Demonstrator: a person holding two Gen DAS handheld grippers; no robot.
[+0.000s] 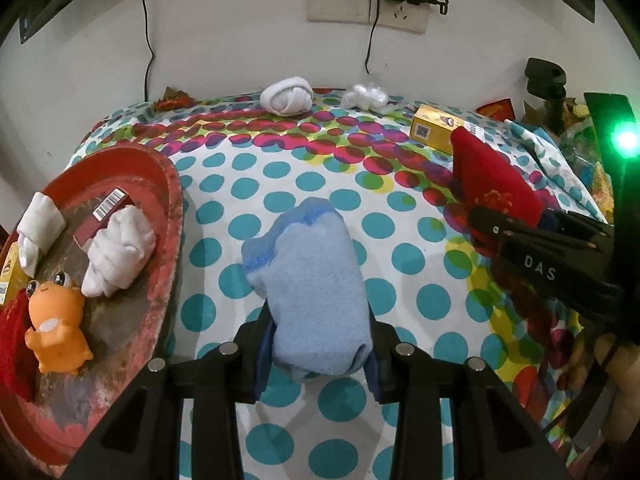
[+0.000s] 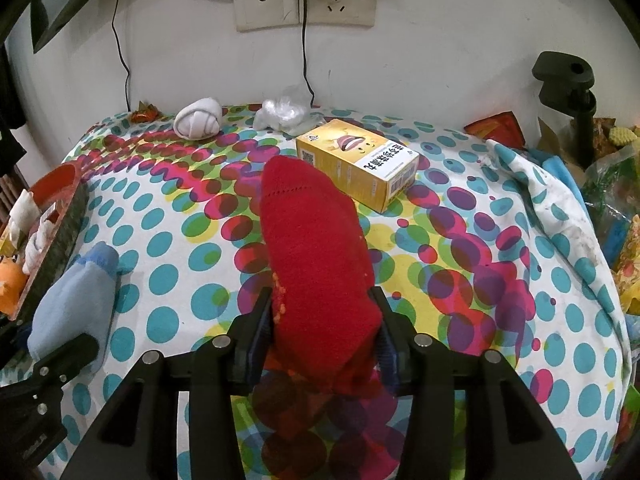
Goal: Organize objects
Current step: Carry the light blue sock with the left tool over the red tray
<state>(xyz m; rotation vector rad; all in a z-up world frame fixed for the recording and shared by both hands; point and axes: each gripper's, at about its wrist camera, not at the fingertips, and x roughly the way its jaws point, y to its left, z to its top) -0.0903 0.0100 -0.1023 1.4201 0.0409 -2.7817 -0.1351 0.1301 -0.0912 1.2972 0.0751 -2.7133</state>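
Left hand-held gripper (image 1: 320, 344) is clamped on the near end of a light-blue sock (image 1: 312, 280), beside the red tray (image 1: 172, 200); the right hand-held gripper (image 2: 324, 336) is closed likewise on a red sock (image 2: 312, 248). Both are held over the dotted table (image 2: 480, 280). Each looks soft, light and floppy (unbreakable), best pinched mid-fold. Their long axes run away from the cameras, toward the wall.

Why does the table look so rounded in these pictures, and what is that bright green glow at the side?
Left wrist view: the fisheye lens bows the dotted tablecloth into a dome and blackens the corners; the green light flares at the right edge, blown out. Right wrist view: same bulging, and the wall socket leans; the red sock held in the right gripper looks sharp, the edge clutter smeared.
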